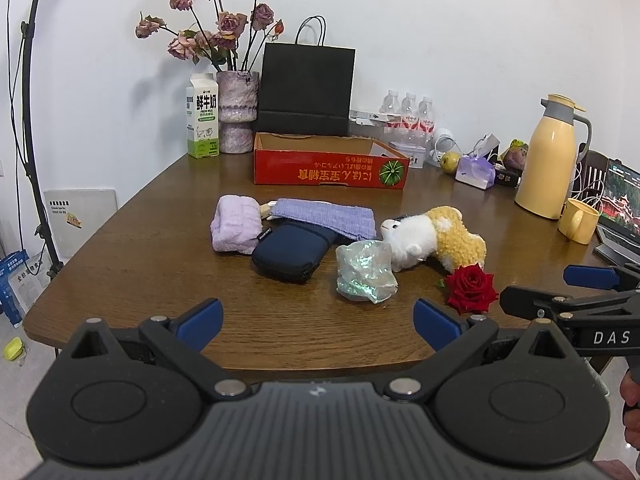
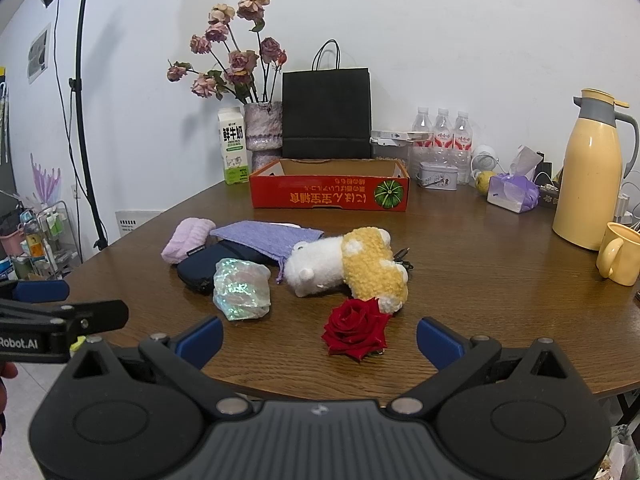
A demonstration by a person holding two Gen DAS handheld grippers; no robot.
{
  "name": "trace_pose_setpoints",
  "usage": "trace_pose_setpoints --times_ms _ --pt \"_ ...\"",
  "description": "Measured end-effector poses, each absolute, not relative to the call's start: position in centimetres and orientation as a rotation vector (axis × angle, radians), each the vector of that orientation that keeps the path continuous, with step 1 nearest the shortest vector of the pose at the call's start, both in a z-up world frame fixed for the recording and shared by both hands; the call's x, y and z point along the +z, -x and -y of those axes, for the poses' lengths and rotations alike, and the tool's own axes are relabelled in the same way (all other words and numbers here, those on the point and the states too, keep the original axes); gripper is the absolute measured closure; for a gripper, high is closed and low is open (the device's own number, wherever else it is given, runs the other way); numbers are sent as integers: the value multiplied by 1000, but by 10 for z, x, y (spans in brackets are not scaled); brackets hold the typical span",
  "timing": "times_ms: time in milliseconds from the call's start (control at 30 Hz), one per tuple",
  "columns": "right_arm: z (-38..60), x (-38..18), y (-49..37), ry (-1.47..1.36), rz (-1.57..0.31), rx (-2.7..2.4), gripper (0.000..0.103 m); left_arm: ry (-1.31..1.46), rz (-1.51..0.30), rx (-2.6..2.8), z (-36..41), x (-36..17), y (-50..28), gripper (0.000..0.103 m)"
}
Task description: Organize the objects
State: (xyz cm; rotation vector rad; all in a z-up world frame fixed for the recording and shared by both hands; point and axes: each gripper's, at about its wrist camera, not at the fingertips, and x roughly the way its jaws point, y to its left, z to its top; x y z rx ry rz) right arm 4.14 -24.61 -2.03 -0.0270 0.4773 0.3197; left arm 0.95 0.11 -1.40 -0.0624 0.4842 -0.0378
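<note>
Rose (image 2: 356,330) velvety red, fuzzy plush toy (image 2: 352,266) beside, crinkled iridescent pouch (image 2: 241,294), both grippers' jaws spread.

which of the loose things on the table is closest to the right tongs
The red rose, lying just ahead of the open right tongs; the iridescent pouch and plush toy sit farther back.

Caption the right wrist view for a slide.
Open right hand-held gripper faces red rose, plush toy, red box.
</note>
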Motion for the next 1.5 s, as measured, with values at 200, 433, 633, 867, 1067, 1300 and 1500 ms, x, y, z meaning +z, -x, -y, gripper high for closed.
trace_pose_setpoints --times_ms 200,433,633,867,1067,1300,1500 --pt "244 -25 -45 46 -476 311 0 66 -493 -42 -2 -17 -13 0" --pt "243 -32 -50 61 -480 311 0 72 -512 -40 -3 -23 -23 0" --pt "243 -40 -57 93 -450 306 0 84 -518 -30 -6 -27 -34 0" --pt "246 -54 -77 115 -428 325 1 78 -509 -10 -5 -31 -51 0" --pt "245 -69 -100 123 -459 333 13 82 -532 -20 0 -40 -65 0" --pt "244 -83 -121 118 -480 358 26 76 -546 -11 4 -47 -80 0" --pt "244 -90 -135 101 -504 398 56 67 -556 -15 11 -52 -93 0"
